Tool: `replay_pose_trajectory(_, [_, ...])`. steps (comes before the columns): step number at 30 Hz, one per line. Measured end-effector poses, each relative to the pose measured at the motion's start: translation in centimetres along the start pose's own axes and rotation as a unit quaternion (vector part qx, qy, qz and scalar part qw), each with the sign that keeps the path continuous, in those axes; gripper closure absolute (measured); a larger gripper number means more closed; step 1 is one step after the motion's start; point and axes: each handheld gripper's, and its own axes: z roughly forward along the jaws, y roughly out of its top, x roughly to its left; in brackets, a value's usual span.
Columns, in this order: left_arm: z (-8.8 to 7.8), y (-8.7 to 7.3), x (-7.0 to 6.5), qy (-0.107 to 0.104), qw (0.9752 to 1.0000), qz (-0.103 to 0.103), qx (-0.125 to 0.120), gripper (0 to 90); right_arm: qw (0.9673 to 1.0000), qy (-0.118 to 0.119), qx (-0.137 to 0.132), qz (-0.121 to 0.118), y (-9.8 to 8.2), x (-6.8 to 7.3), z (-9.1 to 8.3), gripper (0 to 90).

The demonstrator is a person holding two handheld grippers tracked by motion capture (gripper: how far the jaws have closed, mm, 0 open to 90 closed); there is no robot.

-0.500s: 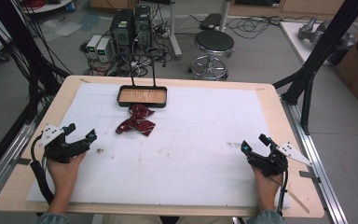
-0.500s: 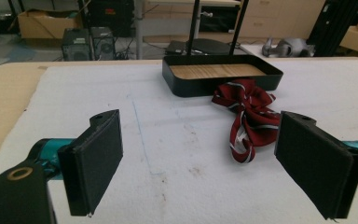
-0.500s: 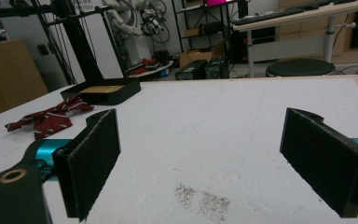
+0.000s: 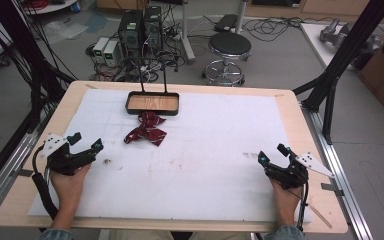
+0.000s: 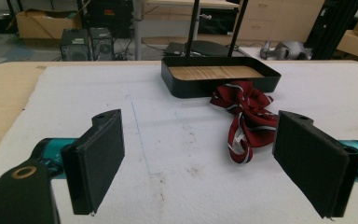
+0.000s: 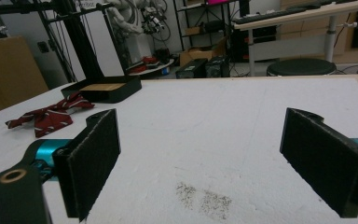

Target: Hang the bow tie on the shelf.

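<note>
**Soft tie ahead of two idle tongs**

The tie (image 4: 146,131), a dark red cloth strip with pale stripes, lies crumpled on the white mat (image 4: 220,165), ahead of the left tongs (image 4: 87,145) and a little to their inner side; from the right tongs (image 4: 271,153) it is well apart, far across the mat. Its far end touches, or nearly touches, the near wall of the tray (image 4: 152,103), a black tray with a wooden floor and a tall wire handle. Judged from its folds, the tie is light, limp and not fragile: it should sag and trail when lifted, and may slip from a shallow pinch. The best hold is probably the bunched middle, where layers stack thick, rather than a flat single end. Both tongs rest low at the near edge, each held in a hand, jaws spread wide with nothing between them. In the left gripper view the tie (image 5: 244,116) sits between and beyond the pads (image 5: 100,156).
</note>
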Motion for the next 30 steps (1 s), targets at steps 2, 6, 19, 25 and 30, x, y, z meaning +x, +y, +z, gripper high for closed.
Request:
replay_pose_trajectory(2, [0.0,0.0,0.0,-0.001,1.0000,-0.002,-0.001,17.0,1.0000,0.000,0.000,0.001,0.0,0.0,0.0,11.2])
replay_pose_trajectory(6, [0.2,0.0,0.0,-0.005,1.0000,0.000,0.001,17.0,1.0000,0.001,0.000,0.003,0.0,0.0,0.0,11.3])
replay_pose_trajectory(19, [2.0,0.3,-0.4,-0.031,0.9994,0.005,0.011,20.2,1.0000,-0.001,0.001,0.000,0.0,0.0,0.0,11.3])
replay_pose_trajectory(25, [3.5,1.0,-0.3,-0.052,0.9986,-0.012,0.006,23.3,1.0000,-0.002,0.002,0.001,0.0,0.0,0.0,11.2])
replay_pose_trajectory(30, [5.0,1.2,-0.6,-0.058,0.9981,-0.020,0.007,23.6,1.0000,-0.002,0.002,0.000,0.0,0.0,0.0,11.2])
